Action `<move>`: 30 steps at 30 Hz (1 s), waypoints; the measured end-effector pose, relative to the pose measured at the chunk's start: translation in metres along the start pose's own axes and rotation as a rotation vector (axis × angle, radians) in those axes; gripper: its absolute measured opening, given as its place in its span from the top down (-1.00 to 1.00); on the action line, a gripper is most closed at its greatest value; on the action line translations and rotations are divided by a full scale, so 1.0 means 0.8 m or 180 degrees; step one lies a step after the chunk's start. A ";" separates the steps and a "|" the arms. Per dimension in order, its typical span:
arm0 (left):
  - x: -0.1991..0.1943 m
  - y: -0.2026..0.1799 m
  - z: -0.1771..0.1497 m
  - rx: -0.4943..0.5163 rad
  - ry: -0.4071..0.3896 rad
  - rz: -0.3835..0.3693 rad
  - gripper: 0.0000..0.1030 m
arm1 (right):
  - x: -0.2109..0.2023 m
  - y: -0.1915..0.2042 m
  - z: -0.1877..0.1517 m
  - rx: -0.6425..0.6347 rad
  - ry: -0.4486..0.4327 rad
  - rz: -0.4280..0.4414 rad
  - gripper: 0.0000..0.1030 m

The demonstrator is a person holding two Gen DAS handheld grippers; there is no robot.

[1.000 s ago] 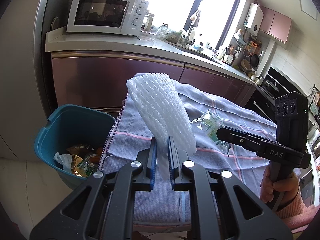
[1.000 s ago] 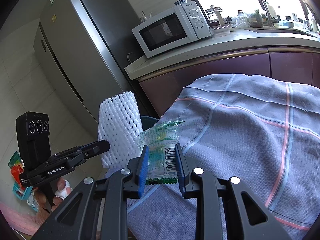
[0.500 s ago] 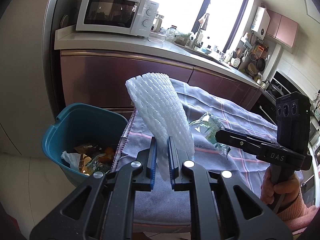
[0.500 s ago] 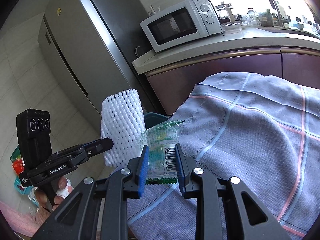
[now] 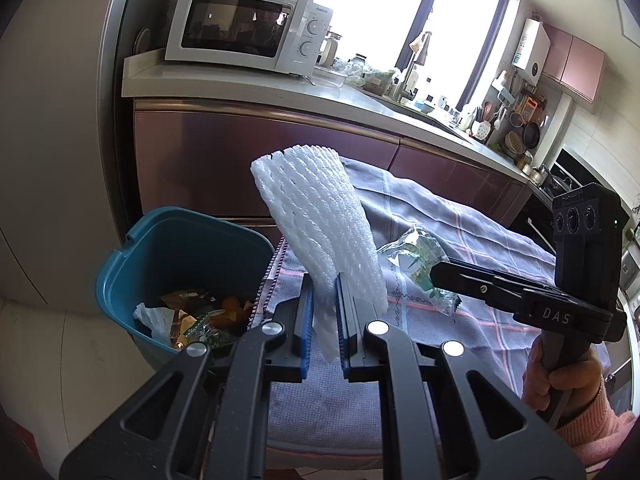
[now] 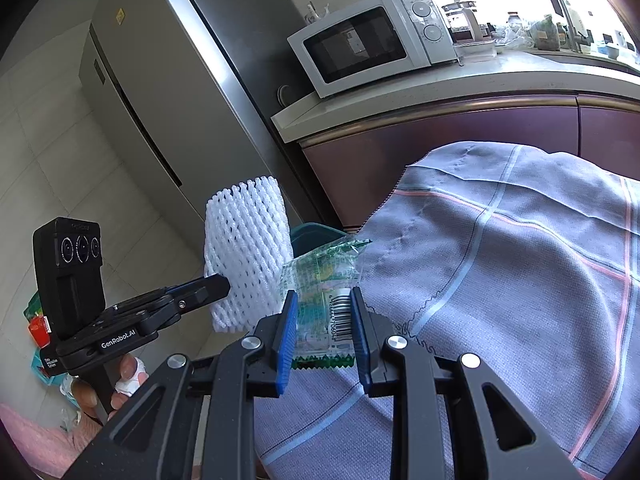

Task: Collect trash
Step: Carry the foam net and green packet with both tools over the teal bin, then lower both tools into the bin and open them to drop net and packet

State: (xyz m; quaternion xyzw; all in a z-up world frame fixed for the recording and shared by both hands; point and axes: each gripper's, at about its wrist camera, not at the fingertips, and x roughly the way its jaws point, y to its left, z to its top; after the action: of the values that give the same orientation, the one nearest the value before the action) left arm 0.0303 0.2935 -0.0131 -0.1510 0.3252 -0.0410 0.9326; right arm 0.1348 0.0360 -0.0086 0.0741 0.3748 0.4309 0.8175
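Observation:
My left gripper (image 5: 323, 286) is shut on a white foam net sleeve (image 5: 320, 216) that stands up from its jaws over the left edge of the cloth-covered table (image 5: 472, 232). In the right wrist view the same foam net sleeve (image 6: 244, 248) is clamped in the left gripper (image 6: 218, 286). My right gripper (image 6: 324, 300) is shut on a clear green snack wrapper (image 6: 320, 276) with a barcode, held above the cloth. That wrapper (image 5: 416, 252) and the right gripper (image 5: 434, 274) show beside the foam. A teal trash bin (image 5: 176, 248) with several scraps stands below left of the foam.
A grey checked cloth (image 6: 520, 260) covers the table. Behind it runs a counter with purple cabinet fronts (image 5: 248, 160) and a white microwave (image 5: 248, 26). A steel fridge (image 6: 168, 80) stands left. A person's hand (image 5: 560, 372) grips the right handle.
Both grippers have shifted slightly left with their loads; the bin now sits closer below the foam sleeve. Neither grip has changed.

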 end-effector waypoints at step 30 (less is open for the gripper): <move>-0.004 0.029 0.007 -0.0107 -0.0050 0.0194 0.78 | 0.040 0.017 0.015 -0.0095 0.0149 0.0098 0.53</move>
State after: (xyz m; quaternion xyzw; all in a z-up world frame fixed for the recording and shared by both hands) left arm 0.0308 0.3179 -0.0142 -0.1570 0.3230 -0.0058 0.9333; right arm 0.1453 0.0713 -0.0117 0.0575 0.3861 0.4507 0.8028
